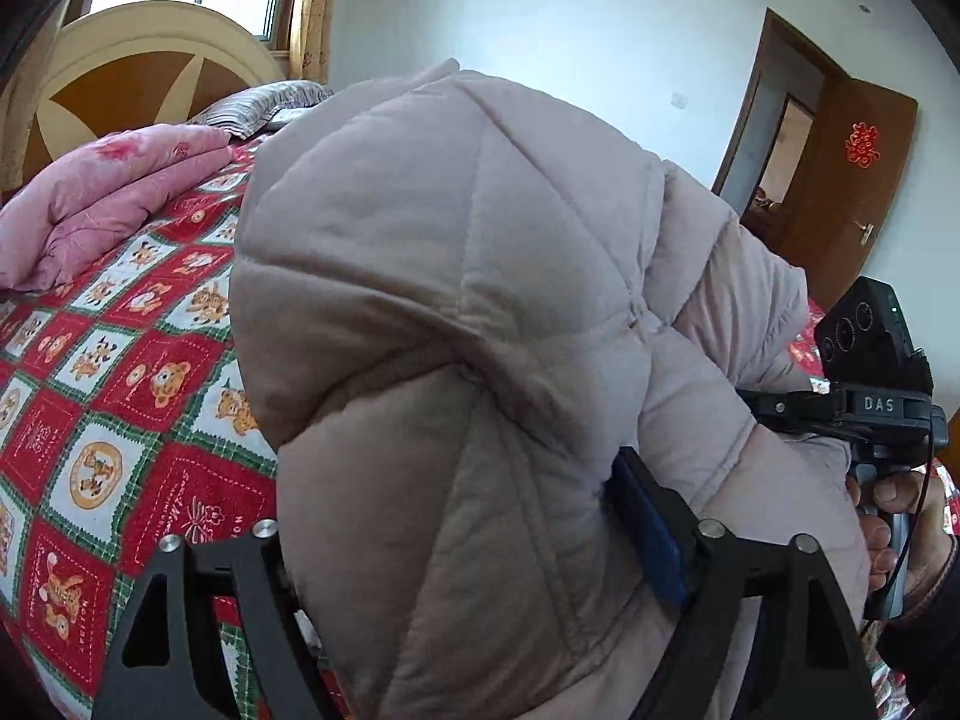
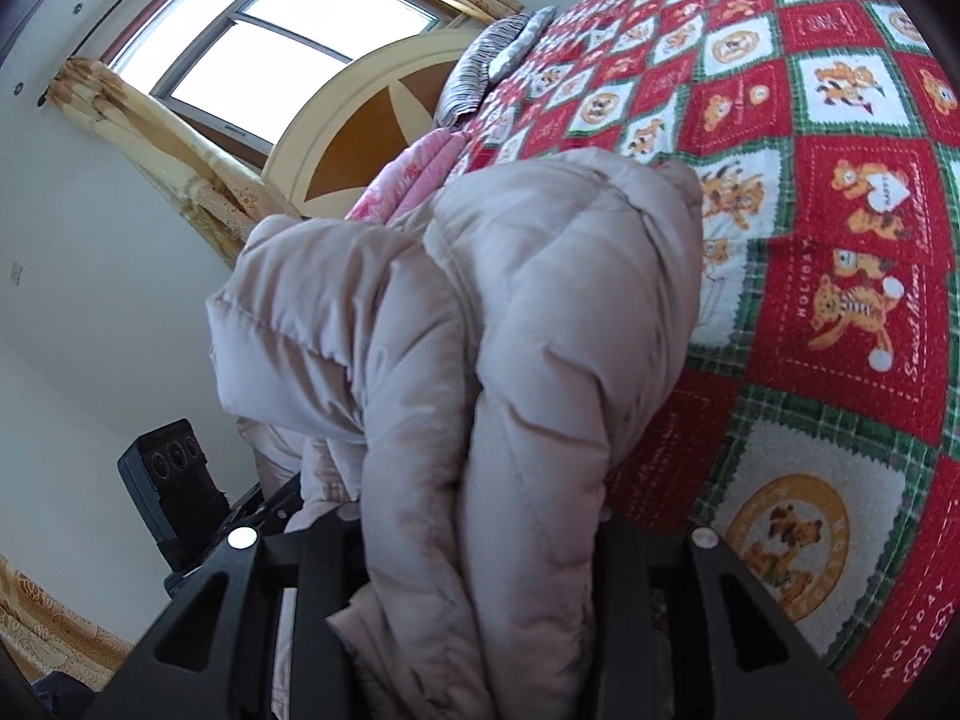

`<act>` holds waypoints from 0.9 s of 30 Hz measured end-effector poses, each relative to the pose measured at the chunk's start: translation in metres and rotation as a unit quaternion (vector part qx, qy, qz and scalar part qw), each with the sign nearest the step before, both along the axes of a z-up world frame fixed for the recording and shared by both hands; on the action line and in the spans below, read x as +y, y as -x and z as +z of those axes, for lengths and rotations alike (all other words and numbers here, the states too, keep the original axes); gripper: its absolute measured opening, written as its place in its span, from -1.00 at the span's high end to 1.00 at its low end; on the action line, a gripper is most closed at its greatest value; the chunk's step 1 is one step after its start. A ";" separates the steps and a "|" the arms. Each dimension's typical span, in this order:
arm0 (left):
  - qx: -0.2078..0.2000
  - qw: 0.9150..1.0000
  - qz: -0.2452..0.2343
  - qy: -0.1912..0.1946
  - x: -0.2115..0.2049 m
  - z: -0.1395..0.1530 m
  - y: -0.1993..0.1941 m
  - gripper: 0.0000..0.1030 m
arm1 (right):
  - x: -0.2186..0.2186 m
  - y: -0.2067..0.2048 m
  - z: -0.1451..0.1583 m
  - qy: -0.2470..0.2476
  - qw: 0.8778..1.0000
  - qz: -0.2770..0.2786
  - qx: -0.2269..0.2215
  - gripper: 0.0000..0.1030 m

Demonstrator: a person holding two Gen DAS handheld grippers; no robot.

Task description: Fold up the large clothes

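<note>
Both tools — left [image 1: 480, 546], right [image 2: 474, 546] — clenched on jacket [image 1: 444, 276], lifted above bed [image 1: 120, 372]; best lowered level, edges matched.

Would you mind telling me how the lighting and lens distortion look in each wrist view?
Left wrist view: even daylight, puffy jacket sharp, door bowed by the fisheye. Right wrist view: window blown out white, bedspread curving strongly, dark vignette in the corners.

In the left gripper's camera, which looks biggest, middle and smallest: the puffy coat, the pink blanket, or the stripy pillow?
1. puffy coat, though it is right up against the lens
2. pink blanket
3. stripy pillow, partly hidden and farthest away, so its real size is unsure
</note>
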State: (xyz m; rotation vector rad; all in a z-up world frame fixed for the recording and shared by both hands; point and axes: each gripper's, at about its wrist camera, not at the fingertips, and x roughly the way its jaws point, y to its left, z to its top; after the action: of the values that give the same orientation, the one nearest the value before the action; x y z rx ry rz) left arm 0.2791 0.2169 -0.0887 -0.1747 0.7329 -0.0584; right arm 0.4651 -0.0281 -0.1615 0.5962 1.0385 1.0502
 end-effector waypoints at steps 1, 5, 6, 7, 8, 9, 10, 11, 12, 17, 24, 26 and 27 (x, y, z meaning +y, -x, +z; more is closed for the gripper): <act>0.003 1.000 0.001 -0.002 0.003 -0.003 -0.002 -0.74 | -0.001 -0.001 -0.003 0.000 1.000 -0.003 0.006 0.25; 0.004 1.000 0.008 -0.004 0.007 -0.009 0.002 -0.86 | -0.004 -0.001 -0.011 0.004 1.000 -0.011 0.018 0.11; 0.003 1.000 0.010 -0.007 0.007 -0.009 0.004 -0.89 | -0.005 0.000 -0.012 0.007 1.000 -0.014 0.018 0.08; 0.003 1.000 0.012 -0.008 0.007 -0.010 0.005 -0.90 | -0.007 0.000 -0.013 0.012 1.000 -0.017 0.018 0.02; 0.002 1.000 0.014 -0.009 0.007 -0.011 0.007 -0.92 | -0.011 0.003 -0.015 0.016 1.000 -0.019 0.016 -0.03; 0.002 1.000 0.017 -0.012 0.007 -0.011 0.009 -0.93 | -0.012 0.003 -0.015 0.022 0.999 -0.022 0.014 -0.05; 0.001 1.000 0.018 -0.014 0.007 -0.010 0.010 -0.93 | -0.013 0.004 -0.016 0.026 0.999 -0.026 0.012 -0.10; 0.000 1.000 0.020 -0.015 0.009 -0.010 0.011 -0.94 | -0.012 0.004 -0.015 0.030 0.999 -0.028 0.010 -0.13; -0.002 1.000 0.022 -0.016 0.009 -0.009 0.013 -0.94 | -0.014 0.005 -0.015 0.033 0.999 -0.031 0.007 -0.15; -0.024 0.998 0.035 -0.040 0.010 0.004 0.025 -0.94 | -0.023 0.008 -0.011 0.056 0.997 -0.055 -0.010 -0.49; -0.055 0.992 0.065 -0.094 0.011 0.025 0.040 -0.94 | -0.039 0.021 0.007 0.098 0.989 -0.101 -0.047 -0.77; -0.064 0.991 0.072 -0.095 0.014 0.031 0.045 -0.93 | -0.047 0.028 0.015 0.104 0.986 -0.119 -0.058 -0.84; -0.069 0.990 0.077 -0.097 0.014 0.035 0.050 -0.93 | -0.051 0.031 0.019 0.110 0.983 -0.131 -0.060 -0.85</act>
State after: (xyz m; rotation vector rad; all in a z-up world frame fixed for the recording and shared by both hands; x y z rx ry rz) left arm 0.2295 0.2308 -0.0537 -0.0403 0.5819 0.1462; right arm 0.4339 -0.0789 -0.1423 0.4679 0.9262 0.7196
